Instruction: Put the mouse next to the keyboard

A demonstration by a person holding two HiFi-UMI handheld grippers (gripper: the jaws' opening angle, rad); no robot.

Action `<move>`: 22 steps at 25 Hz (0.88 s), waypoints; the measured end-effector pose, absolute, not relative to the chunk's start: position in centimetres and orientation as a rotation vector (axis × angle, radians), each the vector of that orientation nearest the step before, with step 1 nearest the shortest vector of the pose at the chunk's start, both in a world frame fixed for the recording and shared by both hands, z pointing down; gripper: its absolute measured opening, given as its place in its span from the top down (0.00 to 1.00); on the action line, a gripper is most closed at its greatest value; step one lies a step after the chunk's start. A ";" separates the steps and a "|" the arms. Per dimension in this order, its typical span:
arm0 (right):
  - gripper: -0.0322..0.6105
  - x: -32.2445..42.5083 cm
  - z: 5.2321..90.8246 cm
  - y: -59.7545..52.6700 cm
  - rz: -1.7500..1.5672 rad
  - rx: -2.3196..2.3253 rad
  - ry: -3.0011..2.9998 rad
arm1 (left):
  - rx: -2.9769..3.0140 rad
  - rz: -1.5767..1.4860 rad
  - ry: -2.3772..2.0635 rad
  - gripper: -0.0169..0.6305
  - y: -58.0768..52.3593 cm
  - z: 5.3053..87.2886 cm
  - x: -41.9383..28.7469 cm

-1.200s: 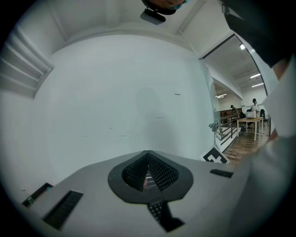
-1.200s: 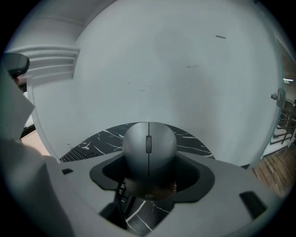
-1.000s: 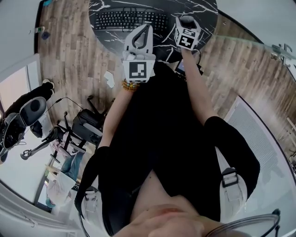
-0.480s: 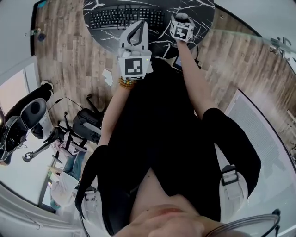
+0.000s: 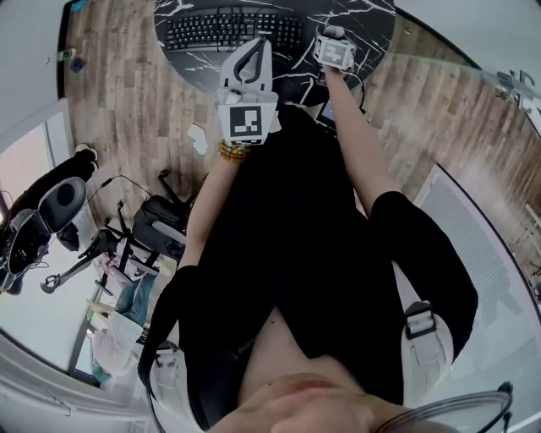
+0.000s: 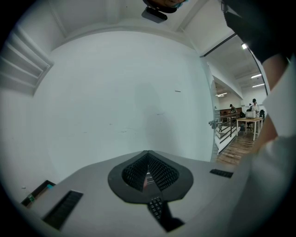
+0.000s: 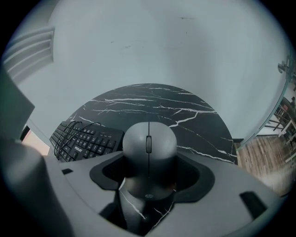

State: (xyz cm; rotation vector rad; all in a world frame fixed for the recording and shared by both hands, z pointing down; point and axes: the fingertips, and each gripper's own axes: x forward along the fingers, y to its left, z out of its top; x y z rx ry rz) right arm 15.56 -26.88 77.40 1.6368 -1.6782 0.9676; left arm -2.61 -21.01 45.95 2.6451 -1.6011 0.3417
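A grey mouse (image 7: 149, 147) sits between the jaws of my right gripper (image 7: 149, 173), which is shut on it. In the head view the right gripper (image 5: 333, 41) holds the mouse (image 5: 331, 32) over the round black marble table (image 5: 372, 19), just right of the black keyboard (image 5: 232, 30). Whether the mouse touches the tabletop I cannot tell. In the right gripper view the keyboard (image 7: 85, 139) lies at the left, with its cable coiled on top. My left gripper (image 5: 256, 52) hovers at the table's near edge, shut on nothing. In its own view its pads (image 6: 159, 172) meet and face a white wall.
The table (image 7: 194, 115) stands on a wood-plank floor (image 5: 127, 101) against a white wall. A glass panel (image 5: 473, 93) runs along the right. A scrap of paper (image 5: 199, 140) and a black stand with gear (image 5: 156, 228) sit on the floor at the left.
My right gripper has carried the mouse a little farther out over the table, closer to the keyboard's right end. The left gripper has stayed about where it was.
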 end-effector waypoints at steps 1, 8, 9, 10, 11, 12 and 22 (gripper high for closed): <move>0.51 15.2 78.1 -26.2 1.021 1.607 -1.658 | 2.644 0.345 -1.601 0.95 -21.0 46.0 -2.7; 0.51 13.9 79.6 -27.6 1.157 1.605 -1.736 | 2.625 0.363 -1.607 0.95 -21.0 46.4 -3.2; 0.51 13.7 79.8 -27.7 1.172 1.603 -1.740 | 2.625 0.367 -1.608 0.95 -21.0 46.5 -3.3; 0.51 13.8 80.2 -27.5 1.184 1.593 -1.722 | 2.622 0.366 -1.610 0.95 -21.0 46.6 -3.3; 0.51 14.1 80.6 -26.9 1.195 1.580 -1.680 | 2.618 0.363 -1.612 0.95 -21.0 46.6 -3.4; 0.51 14.7 81.0 -26.1 1.205 1.572 -1.621 | 2.613 0.361 -1.612 0.95 -21.0 46.6 -3.5; 0.51 16.8 81.8 -26.3 1.140 1.578 -1.518 | 2.594 0.387 -1.603 0.95 -21.4 47.6 -3.6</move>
